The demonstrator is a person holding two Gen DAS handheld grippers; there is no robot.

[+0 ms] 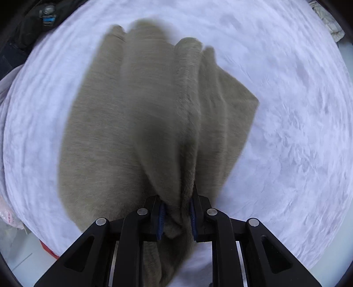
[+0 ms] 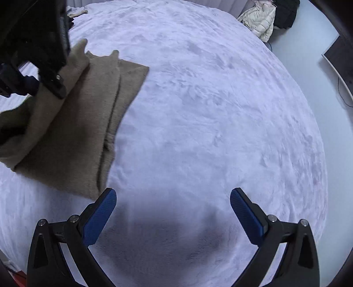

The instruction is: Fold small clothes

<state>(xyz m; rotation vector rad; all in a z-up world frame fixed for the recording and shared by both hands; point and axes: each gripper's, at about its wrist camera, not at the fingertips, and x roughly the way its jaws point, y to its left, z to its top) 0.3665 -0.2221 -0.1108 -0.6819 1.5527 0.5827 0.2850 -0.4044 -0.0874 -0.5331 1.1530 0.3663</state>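
Fold in progress. The left gripper (image 1: 176, 217) is clamped on a bunched edge of the tan knit garment (image 1: 141, 123), lifting that part clear of the pale plush cover (image 1: 286, 132); the rest of the garment lies flat on the cover, partly doubled along a lengthwise crease. The right gripper (image 2: 173, 206) hovers beside the garment's near corner, jaws spread wide and holding nothing. Judged next move: carry the lifted edge across the flat portion and lay it down squarely, perhaps with the right gripper pinning the corner. Motion blur obscures the knit's texture in the left wrist view; the garment's type and its far hem cannot be made out. A cream jacket (image 2: 260, 19) lies beyond the cover.
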